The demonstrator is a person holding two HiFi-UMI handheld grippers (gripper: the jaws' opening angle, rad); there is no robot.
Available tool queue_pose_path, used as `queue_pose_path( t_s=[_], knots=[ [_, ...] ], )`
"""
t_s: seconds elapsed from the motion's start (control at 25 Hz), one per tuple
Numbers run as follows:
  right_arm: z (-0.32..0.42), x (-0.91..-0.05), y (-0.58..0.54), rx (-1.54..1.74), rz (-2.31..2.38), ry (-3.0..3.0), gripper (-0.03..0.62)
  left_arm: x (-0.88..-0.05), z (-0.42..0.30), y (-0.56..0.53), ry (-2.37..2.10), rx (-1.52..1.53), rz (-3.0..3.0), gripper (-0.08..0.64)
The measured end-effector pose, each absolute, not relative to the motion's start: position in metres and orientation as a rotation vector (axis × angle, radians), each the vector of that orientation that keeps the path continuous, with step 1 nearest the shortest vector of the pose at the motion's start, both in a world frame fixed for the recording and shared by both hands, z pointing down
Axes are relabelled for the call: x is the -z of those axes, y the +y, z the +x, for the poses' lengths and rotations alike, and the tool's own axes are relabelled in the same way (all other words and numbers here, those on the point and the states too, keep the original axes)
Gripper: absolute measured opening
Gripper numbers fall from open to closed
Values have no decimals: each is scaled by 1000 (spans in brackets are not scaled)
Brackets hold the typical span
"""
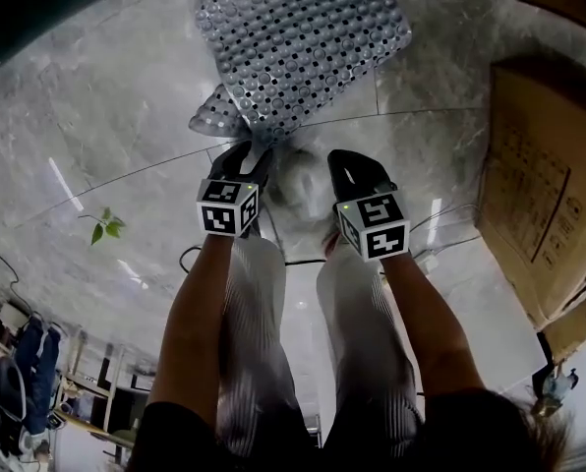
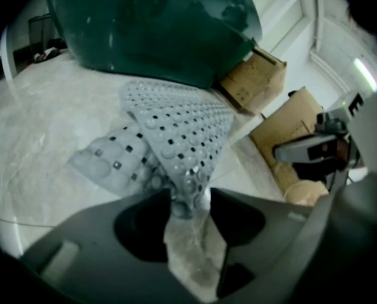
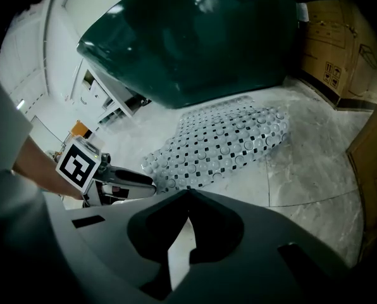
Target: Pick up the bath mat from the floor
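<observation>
Left gripper (image 2: 191,198) jaws astride half-hidden bath mat (image 2: 176,128) corner

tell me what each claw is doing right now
Left claw: open, corner of the bath mat between its jaws.
Right claw: shut, empty.

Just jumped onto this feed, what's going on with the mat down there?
A person stands over a grey studded rubber bath mat that lies partly folded on the pale marble floor, and points a handheld gripper down in each hand. The left gripper has its jaws apart around the mat's near corner and has not clamped on it. The right gripper is shut and empty over bare floor, short of the mat. The mat is not yet picked up.
</observation>
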State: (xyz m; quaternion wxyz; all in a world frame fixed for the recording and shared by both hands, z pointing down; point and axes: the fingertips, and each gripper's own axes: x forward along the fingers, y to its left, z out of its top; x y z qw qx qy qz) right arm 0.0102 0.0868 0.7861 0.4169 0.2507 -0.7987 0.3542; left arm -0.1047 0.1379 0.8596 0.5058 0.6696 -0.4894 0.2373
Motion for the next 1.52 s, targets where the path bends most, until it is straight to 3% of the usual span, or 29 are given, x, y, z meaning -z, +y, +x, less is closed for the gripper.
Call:
queue_pose_path(
  t_s=[0.28,0.88,1.2,1.52],
  knots=[
    [24,-805,96,-892,614,-1986,-9,-879,-91,138,-1144,-534,1651,238],
    [42,-818,105,-931,614,-1989,-9,-895,-74,108,-1135,-416,1649,259],
    [55,-810,105,-970,664,-1969,-9,-880,-70,107,-1091,-442,1663,95],
    [57,-775,109,-986,693,-1959,-9,-838,-59,100,-1032,-519,1755,36]
  ],
)
